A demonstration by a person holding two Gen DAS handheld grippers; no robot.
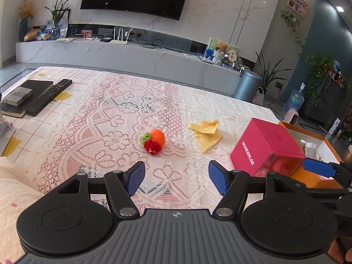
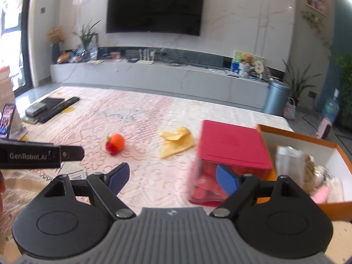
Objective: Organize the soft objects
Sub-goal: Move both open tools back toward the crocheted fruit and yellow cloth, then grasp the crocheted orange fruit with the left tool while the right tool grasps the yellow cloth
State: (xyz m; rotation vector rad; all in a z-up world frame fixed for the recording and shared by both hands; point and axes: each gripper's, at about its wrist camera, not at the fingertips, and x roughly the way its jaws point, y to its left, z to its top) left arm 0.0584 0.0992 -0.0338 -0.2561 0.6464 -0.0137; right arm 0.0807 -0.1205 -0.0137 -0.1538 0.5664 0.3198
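Observation:
An orange crocheted ball with a red flower [image 1: 153, 140] [image 2: 115, 144] lies on the lace tablecloth. A crumpled yellow cloth [image 1: 206, 133] [image 2: 177, 142] rests to its right. My left gripper [image 1: 176, 178] is open and empty, a little short of the ball. Open and empty too, my right gripper [image 2: 172, 179] hovers before a pink box with a clear front [image 2: 231, 160] [image 1: 266, 149]. An orange open box [image 2: 308, 140] [image 1: 308, 132] at the right holds several soft items. The right gripper's blue finger [image 1: 319, 167] shows at the right edge of the left wrist view.
A black remote [image 1: 51, 96] [image 2: 59, 107] and a dark book stack [image 1: 19, 99] lie at the table's far left. A phone [image 2: 6, 121] stands at the left edge. The left gripper's body [image 2: 39, 154] crosses the right wrist view's left side. Beyond the table are a TV wall and a bin.

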